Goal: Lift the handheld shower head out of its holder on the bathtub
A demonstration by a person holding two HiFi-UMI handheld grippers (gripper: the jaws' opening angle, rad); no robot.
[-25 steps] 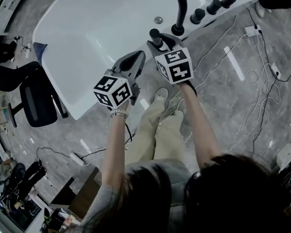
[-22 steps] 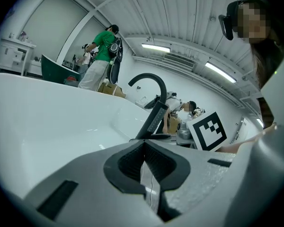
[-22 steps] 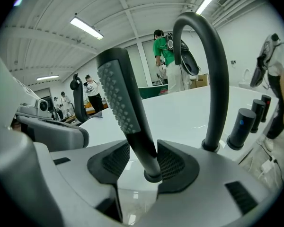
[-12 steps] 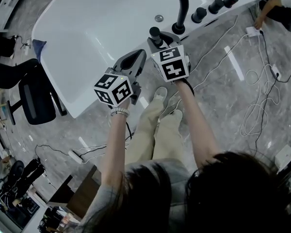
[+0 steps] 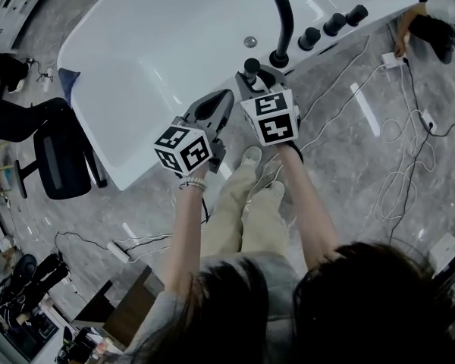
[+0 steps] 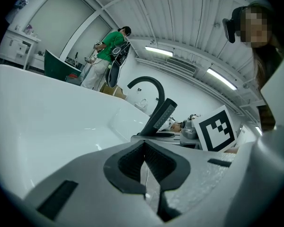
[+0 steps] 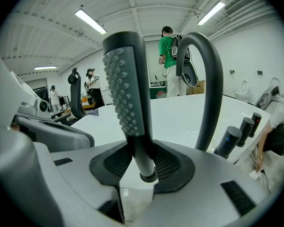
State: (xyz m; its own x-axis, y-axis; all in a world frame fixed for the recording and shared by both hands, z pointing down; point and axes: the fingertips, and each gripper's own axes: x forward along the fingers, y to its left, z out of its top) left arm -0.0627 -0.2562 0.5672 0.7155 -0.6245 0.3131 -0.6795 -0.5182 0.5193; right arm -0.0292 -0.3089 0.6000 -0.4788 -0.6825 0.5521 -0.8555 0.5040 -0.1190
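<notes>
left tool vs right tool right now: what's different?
Right tool has the shower head between its jaws, which are closing on its handle; left tool is shut and empty. Right tool sits beside the faucet spout; left tool is farther from it along the tub rim. Both point at the tub.

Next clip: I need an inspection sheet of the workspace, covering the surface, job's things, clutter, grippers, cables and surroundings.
surface: white bathtub, nothing in it; grey floor around it.
job's things: shower head upright at the tub's rim, beside the black spout and three knobs; whether it has left its holder cannot be told.
clutter: nothing seen.
grippers: right gripper closing, pads on the shower head's handle; left gripper shut, empty, over the rim beside it.
cables: white cables loose on the floor; power strip near the person's feet.
surroundings: office chair; person in green beyond the tub.
</notes>
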